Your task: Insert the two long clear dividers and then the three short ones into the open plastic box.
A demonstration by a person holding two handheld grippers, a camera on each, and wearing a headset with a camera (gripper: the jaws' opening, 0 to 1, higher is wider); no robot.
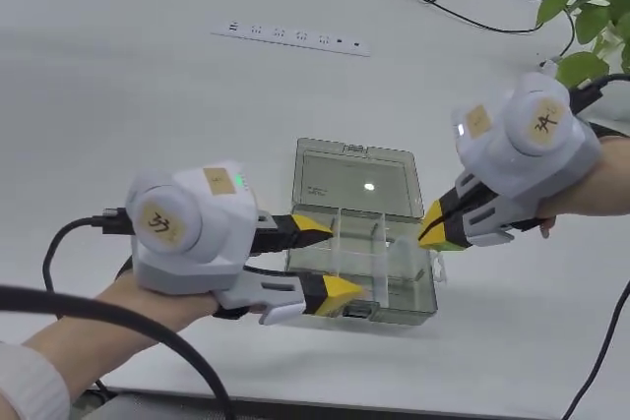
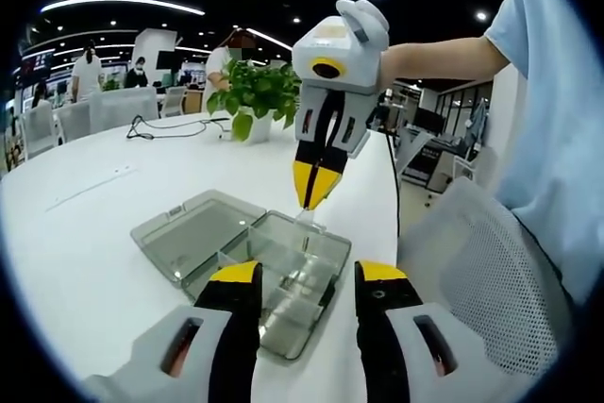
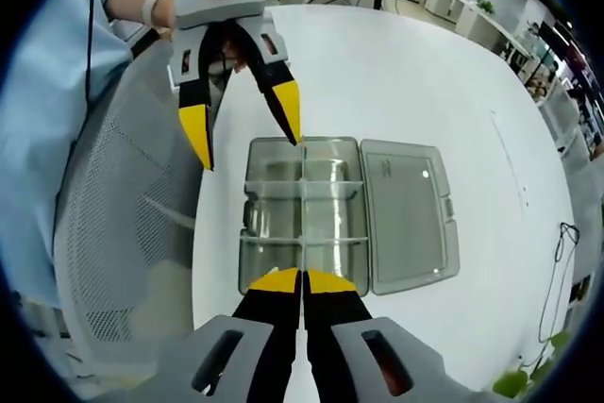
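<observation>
Left tongs (image 1: pixel 340 259) gape wide and empty beside the clear, rectangular plastic box (image 1: pixel 399 310). Opposite, right tongs (image 1: pixel 429 237) press yellow tips together; anything pinched, I cannot tell.

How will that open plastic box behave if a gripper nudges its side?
Probably slides easily: the plastic box looks thin-walled and light on the smooth white table. Its open lid, lying flat beside it, likely resists tipping.
</observation>
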